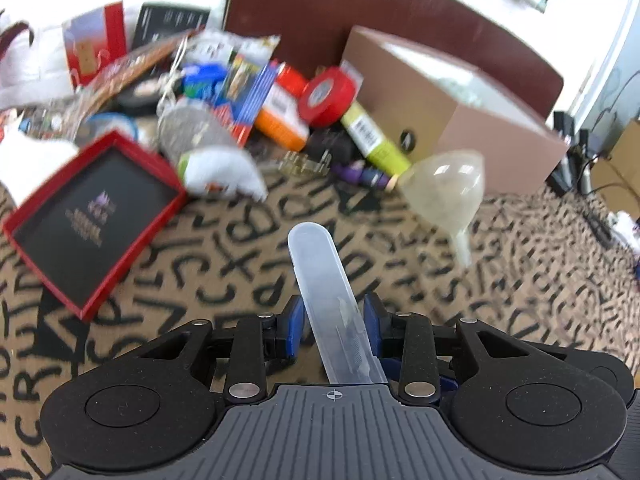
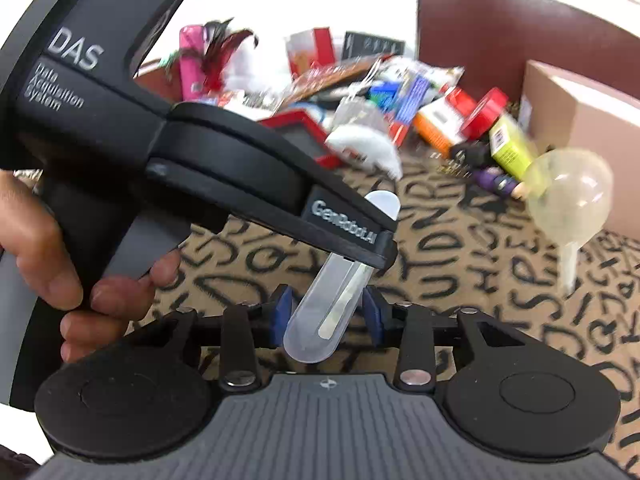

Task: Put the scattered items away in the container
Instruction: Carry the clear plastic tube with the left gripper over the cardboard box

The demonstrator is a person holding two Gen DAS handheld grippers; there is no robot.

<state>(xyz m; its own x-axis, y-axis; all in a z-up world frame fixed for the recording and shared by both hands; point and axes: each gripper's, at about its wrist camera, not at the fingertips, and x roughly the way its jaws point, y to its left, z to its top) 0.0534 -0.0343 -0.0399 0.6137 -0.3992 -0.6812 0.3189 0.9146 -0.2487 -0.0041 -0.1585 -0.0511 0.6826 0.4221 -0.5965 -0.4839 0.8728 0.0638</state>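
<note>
The left hand-held gripper (image 2: 362, 258) has words on it. Its big grey body says "DAS" and, in small letters under that, "Data Acquisition System". Its black finger says "GenRobot.AI". The cloth (image 2: 460, 248) on the worktop is covered in big black letters that make no words.

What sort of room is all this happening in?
Probably an ordinary home or office room rather than a lab: a cloth printed with letters covers the surface, a dark red chair back stands behind a cardboard box, and household odds and ends lie heaped together.
</note>
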